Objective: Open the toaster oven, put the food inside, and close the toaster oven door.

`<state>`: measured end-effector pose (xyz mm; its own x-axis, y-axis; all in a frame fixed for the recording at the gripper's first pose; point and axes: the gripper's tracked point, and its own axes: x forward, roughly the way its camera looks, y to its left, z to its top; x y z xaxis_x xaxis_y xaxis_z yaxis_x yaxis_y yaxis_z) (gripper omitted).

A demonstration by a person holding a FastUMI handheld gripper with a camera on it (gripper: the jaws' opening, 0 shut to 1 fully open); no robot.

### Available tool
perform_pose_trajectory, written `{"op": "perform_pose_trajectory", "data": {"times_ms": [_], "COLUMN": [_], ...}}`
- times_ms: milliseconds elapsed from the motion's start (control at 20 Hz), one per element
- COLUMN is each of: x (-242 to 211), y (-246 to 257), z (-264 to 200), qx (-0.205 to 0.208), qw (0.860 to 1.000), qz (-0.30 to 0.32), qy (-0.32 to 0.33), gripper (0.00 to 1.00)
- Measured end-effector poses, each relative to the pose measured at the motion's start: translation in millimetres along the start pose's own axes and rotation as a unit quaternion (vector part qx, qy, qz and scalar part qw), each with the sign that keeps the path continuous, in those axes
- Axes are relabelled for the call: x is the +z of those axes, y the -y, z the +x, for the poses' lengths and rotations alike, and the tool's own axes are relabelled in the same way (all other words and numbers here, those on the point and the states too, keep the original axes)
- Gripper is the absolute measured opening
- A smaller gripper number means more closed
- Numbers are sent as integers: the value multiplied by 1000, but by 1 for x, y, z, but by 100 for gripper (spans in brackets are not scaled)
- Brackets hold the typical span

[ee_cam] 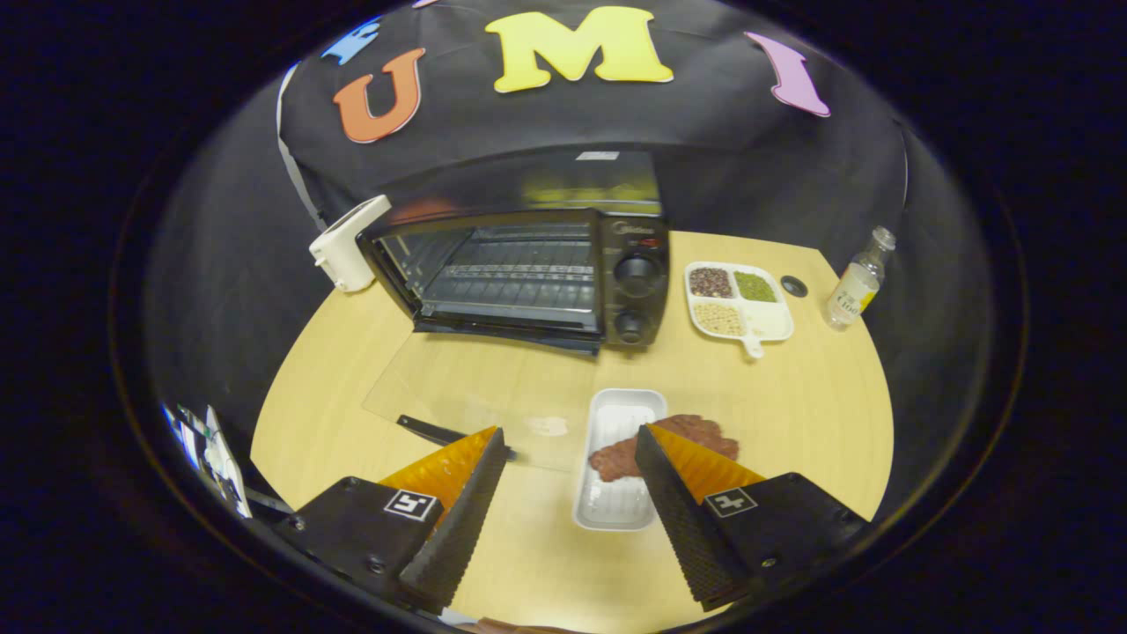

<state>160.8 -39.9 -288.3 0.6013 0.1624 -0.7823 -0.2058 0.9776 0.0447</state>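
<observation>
in the gripper view, the gripper (pixel 570 440) is hanging above the wooden table (pixel 792 414) with its 2 fingers spread wide and nothing between the pads, so it is holding nothing. the toaster oven (pixel 528 273) is sitting well beyond the fingers, toward the back of the table, and its glass door (pixel 475 387) is lying folded down flat toward the gripper, the handle (pixel 431 431) just ahead of the left finger. the rack inside is showing bare.

the food (pixel 656 445), a flat reddish-brown slice, is lying across the white tray (pixel 616 458) just ahead of the right finger, its long axis running crosswise and spilling over the tray's right rim; the tray's own long axis is pointing away toward the oven. so the target is sitting slightly right of the gripper's centre line, and the next move is probably calling for a small shift right and down to straddle the slice.

off to the right, a divided dish (pixel 740 301) of grains and a small bottle (pixel 856 283) are standing apart from the action. the gripper is tilting downward at the table.
</observation>
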Motion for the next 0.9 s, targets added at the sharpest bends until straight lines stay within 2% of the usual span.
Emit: {"op": "perform_pose_trajectory", "data": {"times_ms": [250, 450, 550, 800, 850, 900], "x": [3, -2, -7, -33, -27, -32], "y": [69, 95, 93, 79, 80, 81], "z": [2, 19, 30, 45, 44, 42], "qx": [46, 117, 169, 260, 268, 265], "qw": [999, 990, 981, 952, 946, 947], "qz": [18, 47, 64, 105, 137, 140], "qy": [-21, -54, -73, -121, -120, -117], "gripper": [93, 89, 80, 60, 39, 19]}}
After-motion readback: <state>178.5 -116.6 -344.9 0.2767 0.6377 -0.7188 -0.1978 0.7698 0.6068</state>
